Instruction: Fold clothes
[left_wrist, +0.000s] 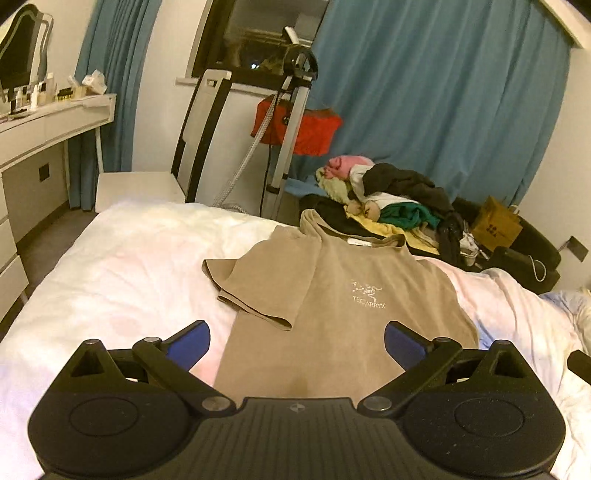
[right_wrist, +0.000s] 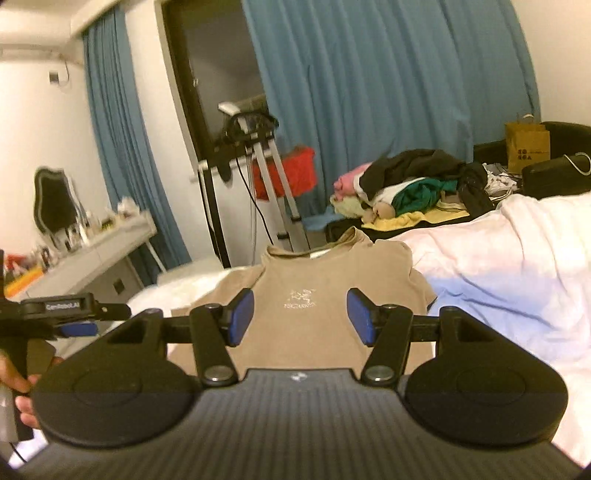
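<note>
A tan T-shirt with a white chest logo lies front-up on the white bed, its left sleeve folded inward over the body. My left gripper is open and empty, just above the shirt's lower part. My right gripper is open and empty, over the same shirt near its hem. The left gripper also shows at the left edge of the right wrist view, held by a hand.
A pile of mixed clothes lies at the far end of the bed, also in the right wrist view. A garment steamer stand and a white chair stand beyond. A white dressing table is at left. A rumpled duvet lies at right.
</note>
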